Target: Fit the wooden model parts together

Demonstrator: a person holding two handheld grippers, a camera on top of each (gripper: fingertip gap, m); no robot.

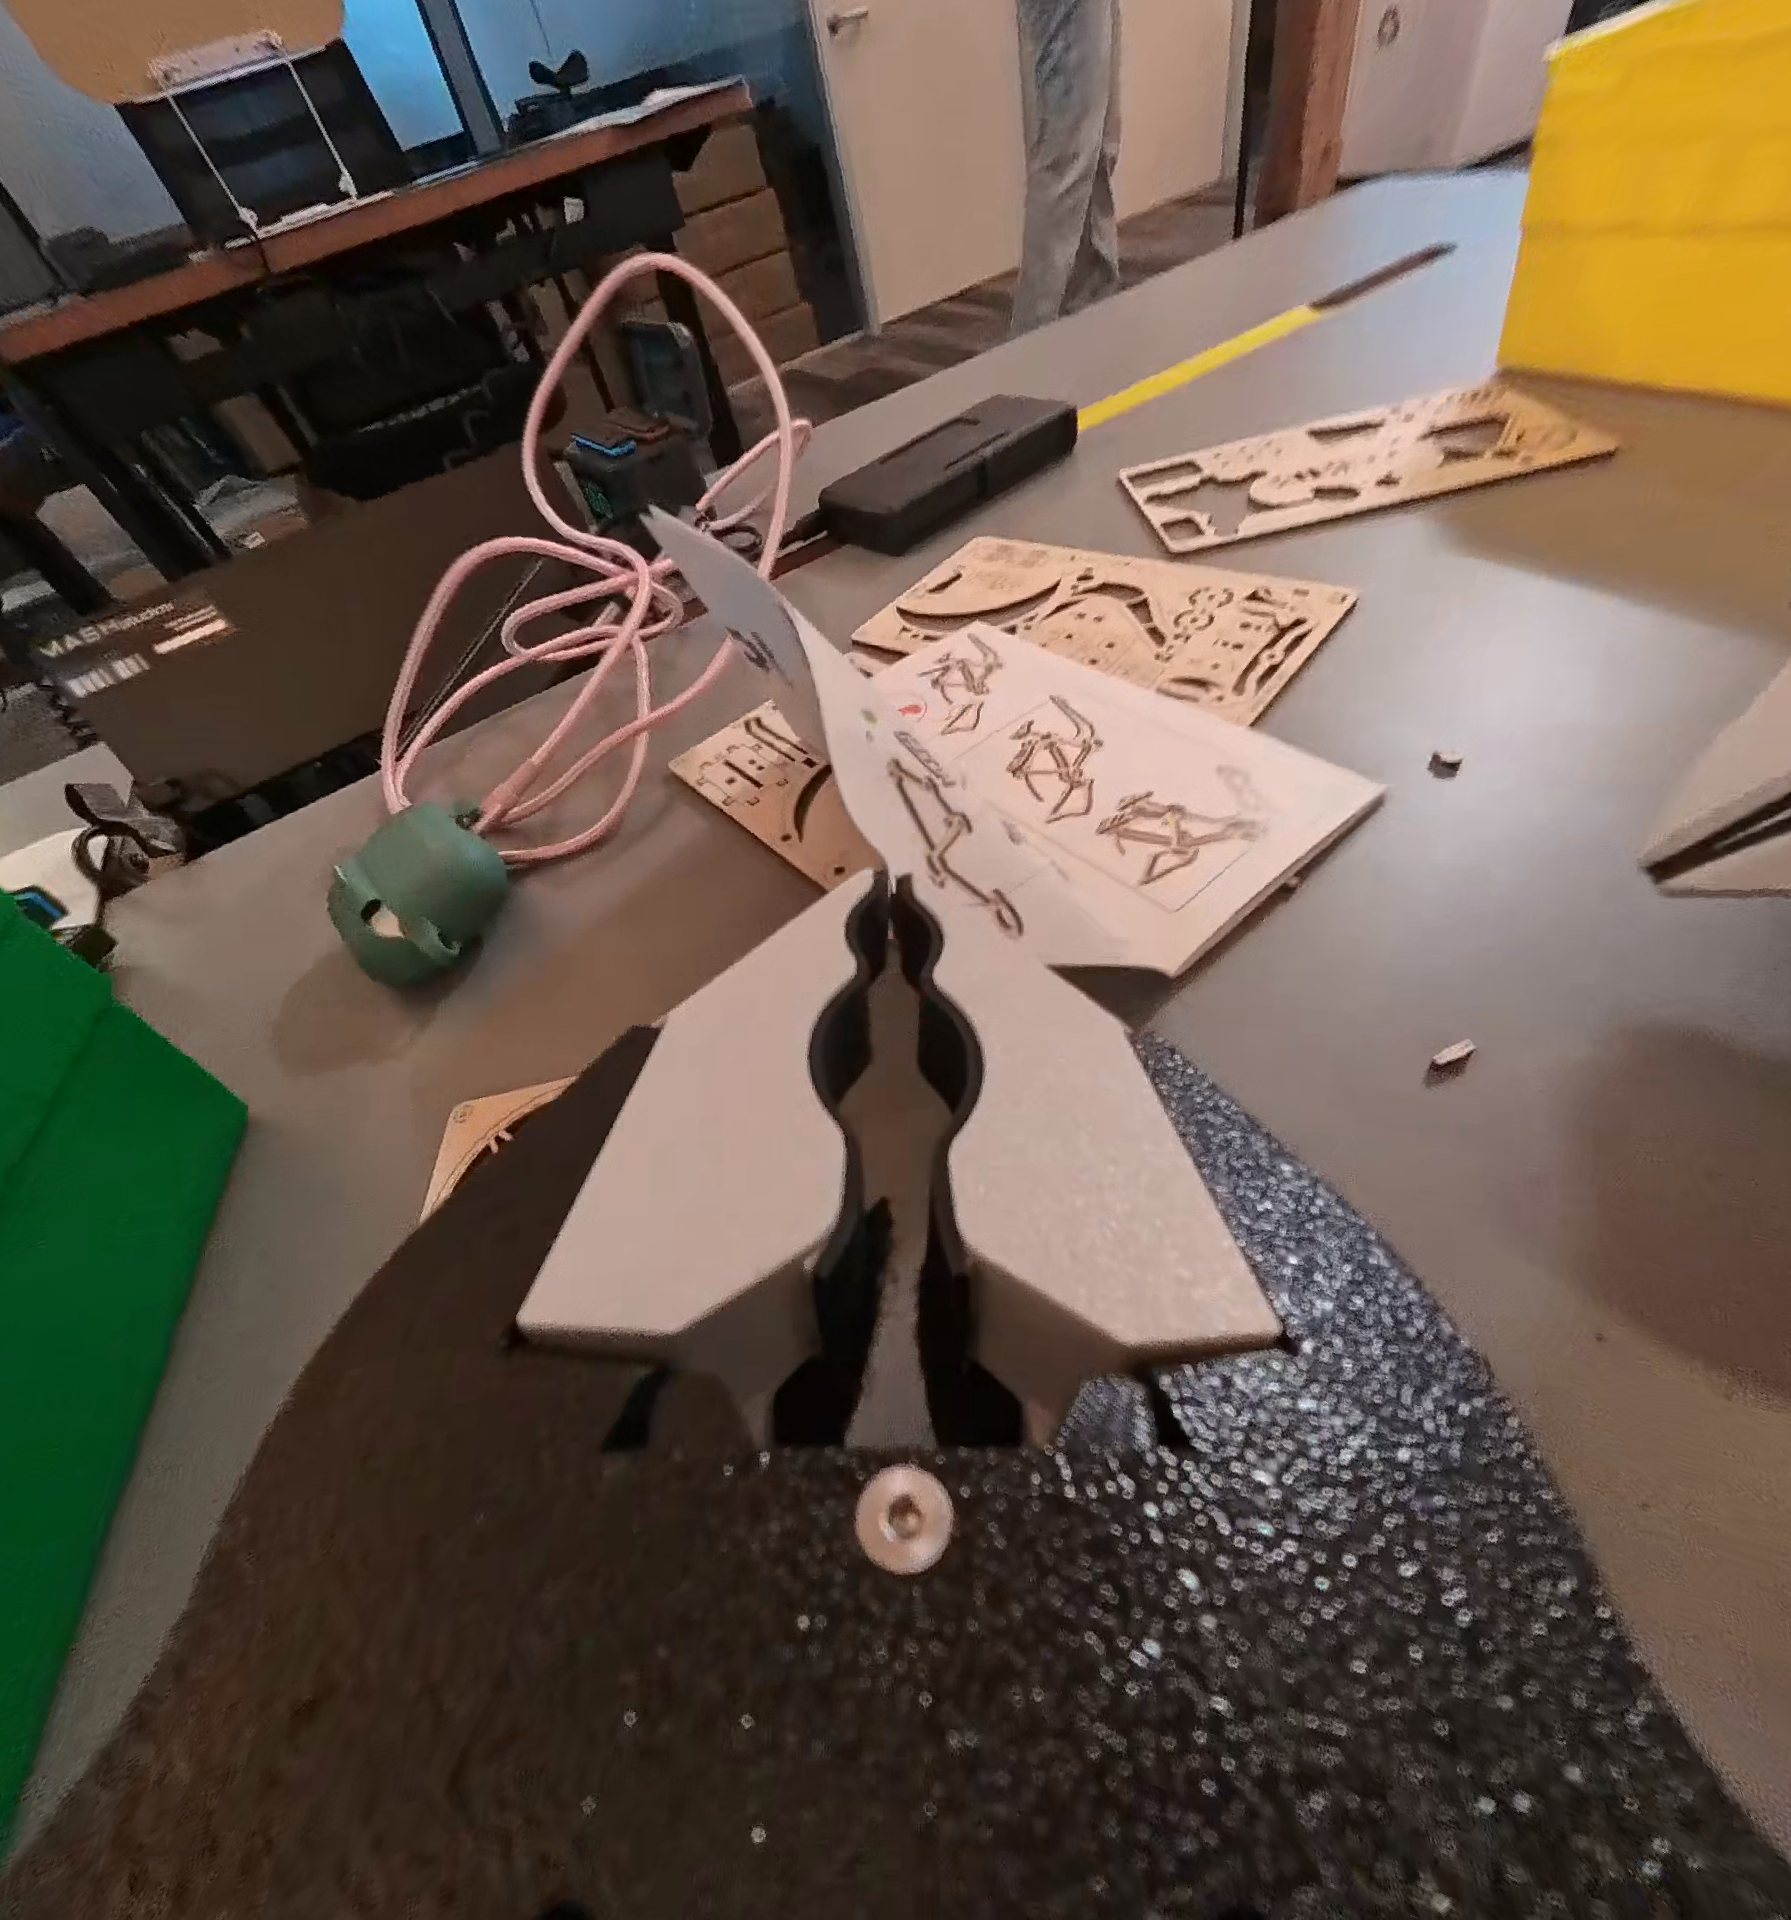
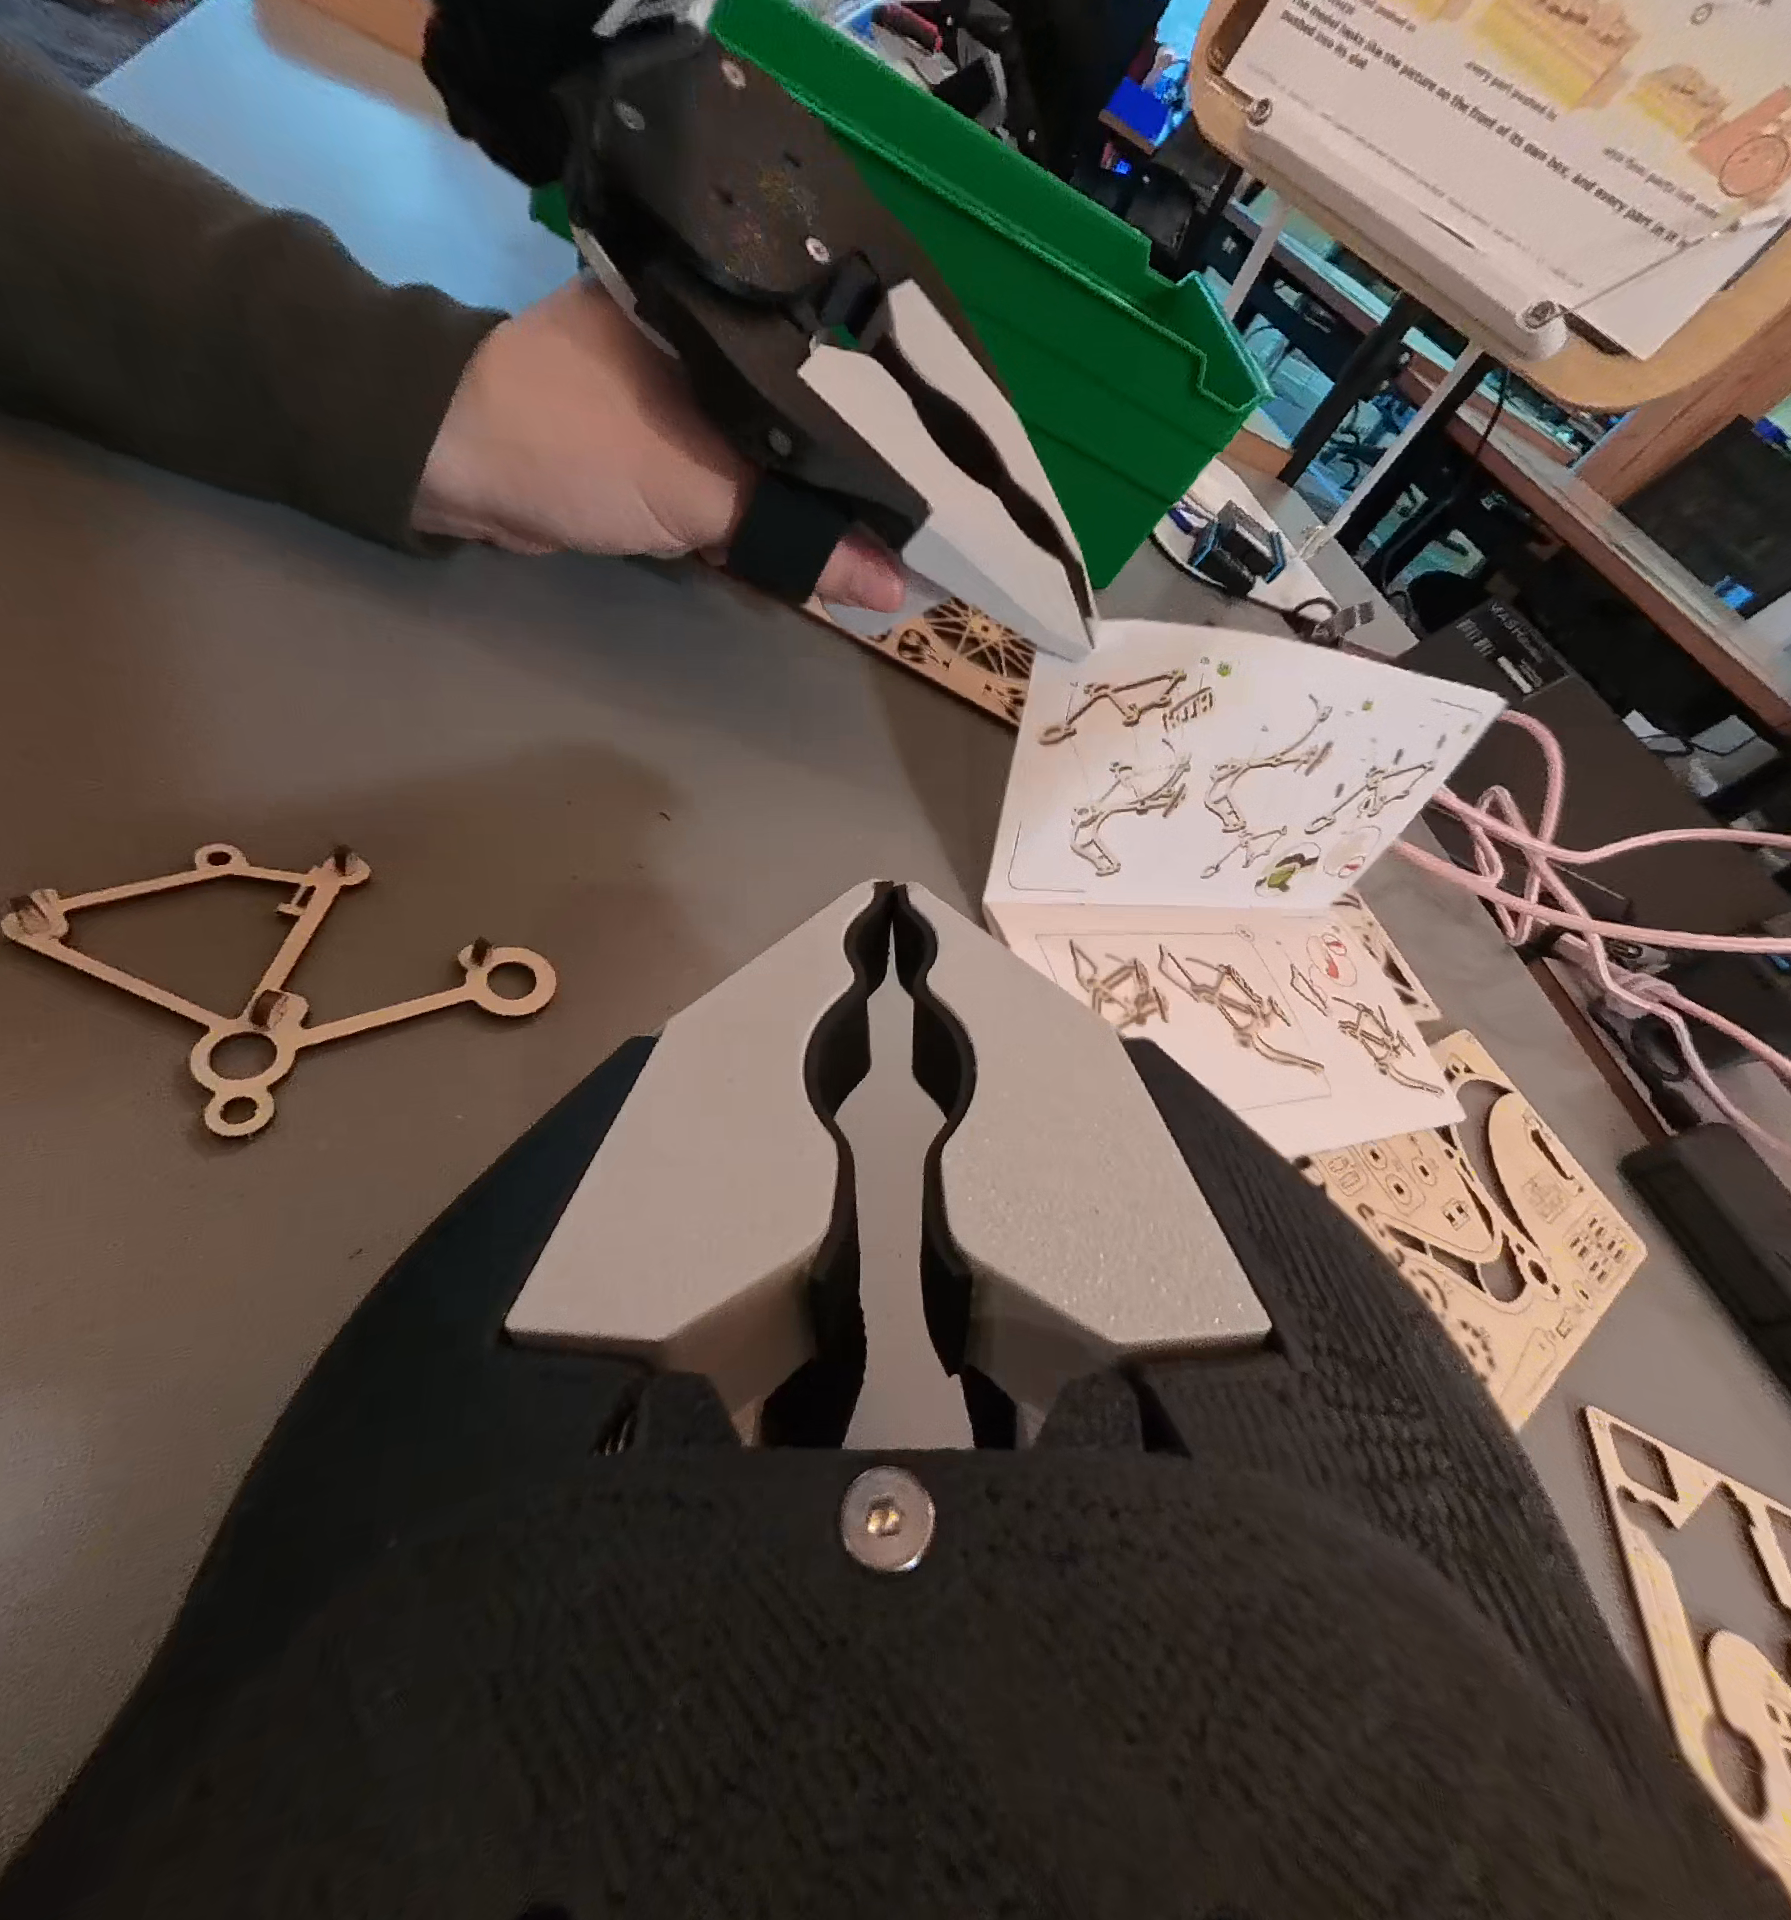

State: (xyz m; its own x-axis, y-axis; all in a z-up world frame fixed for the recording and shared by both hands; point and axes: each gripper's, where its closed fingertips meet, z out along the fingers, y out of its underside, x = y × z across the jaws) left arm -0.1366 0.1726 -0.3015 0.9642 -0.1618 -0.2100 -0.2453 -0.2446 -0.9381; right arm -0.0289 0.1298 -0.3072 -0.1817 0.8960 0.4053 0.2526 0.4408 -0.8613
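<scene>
We are looking from each wrist, low and close over the grey worktop, forward along its own claw. Both views are sharing the open instruction booklet, at one o'clock in each, and the pink cable.

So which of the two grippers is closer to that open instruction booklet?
Left. The left gripper pinches the corner of the booklet's raised page. The right gripper is shut with nothing in it, short of the booklet's near edge.
</scene>
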